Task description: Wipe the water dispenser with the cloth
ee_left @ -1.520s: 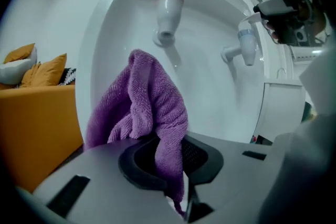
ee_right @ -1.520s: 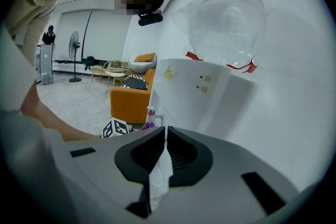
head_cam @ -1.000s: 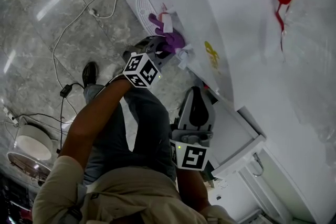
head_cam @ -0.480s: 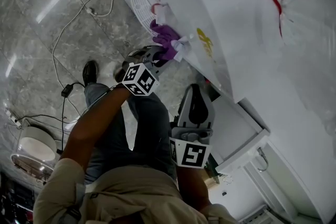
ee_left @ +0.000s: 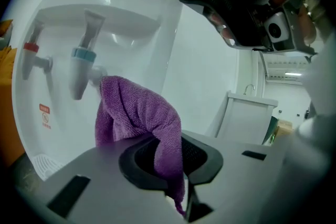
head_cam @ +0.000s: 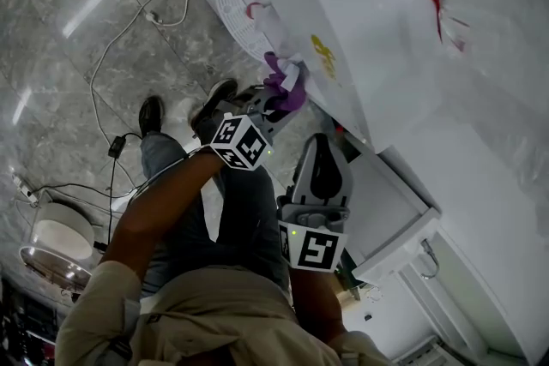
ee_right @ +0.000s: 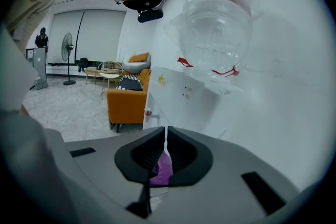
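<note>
Purple terry cloth (ee_left: 137, 113), bunched, pressed against white water dispenser (ee_left: 205, 71) front, just beside blue tap (ee_left: 82, 63). Left claw (ee_left: 169, 157) clenched on the cloth's tail. Right claw (ee_right: 164, 152) jaws nearly together, nothing gripped, held apart from dispenser

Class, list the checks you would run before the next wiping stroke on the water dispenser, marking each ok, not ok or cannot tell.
1. Grip: left gripper shut on purple cloth, ok.
2. Contact: purple cloth touching water dispenser, cannot tell.
3. Spare hand: right gripper shut, empty, held back, ok.
4. Clearance: blue tap right at purple cloth's edge, not ok.
</note>
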`<state>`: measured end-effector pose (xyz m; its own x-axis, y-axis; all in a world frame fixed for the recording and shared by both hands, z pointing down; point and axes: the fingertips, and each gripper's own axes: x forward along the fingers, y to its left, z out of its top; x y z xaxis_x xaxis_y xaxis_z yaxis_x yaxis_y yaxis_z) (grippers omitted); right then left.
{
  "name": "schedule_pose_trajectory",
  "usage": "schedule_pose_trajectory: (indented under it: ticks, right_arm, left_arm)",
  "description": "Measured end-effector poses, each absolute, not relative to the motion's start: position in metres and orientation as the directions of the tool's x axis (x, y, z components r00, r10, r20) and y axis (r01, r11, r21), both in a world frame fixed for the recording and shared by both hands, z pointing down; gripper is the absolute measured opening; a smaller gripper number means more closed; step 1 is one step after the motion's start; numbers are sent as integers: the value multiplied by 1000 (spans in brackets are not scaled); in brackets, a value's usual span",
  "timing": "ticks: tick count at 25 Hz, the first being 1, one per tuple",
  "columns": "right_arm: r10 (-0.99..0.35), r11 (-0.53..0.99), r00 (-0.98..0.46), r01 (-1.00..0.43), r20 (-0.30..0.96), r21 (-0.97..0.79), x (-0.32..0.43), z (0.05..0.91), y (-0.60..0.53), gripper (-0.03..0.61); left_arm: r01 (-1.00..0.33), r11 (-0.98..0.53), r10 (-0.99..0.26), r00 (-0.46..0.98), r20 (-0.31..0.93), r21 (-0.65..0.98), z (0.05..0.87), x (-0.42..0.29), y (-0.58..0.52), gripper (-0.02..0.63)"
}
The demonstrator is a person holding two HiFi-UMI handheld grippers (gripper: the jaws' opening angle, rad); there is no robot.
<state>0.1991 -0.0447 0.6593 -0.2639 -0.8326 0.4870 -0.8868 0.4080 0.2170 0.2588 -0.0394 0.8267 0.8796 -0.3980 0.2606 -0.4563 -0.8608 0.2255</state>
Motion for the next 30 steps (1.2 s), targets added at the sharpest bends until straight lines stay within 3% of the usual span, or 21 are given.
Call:
schedule_pose_trajectory:
  ticks: [30]
  right_arm:
    - [-867,353,-210,-899,453,259,238,552,-46,28]
  left_arm:
    - [-442,-881,-403,889,218,171,672,263,-39,55]
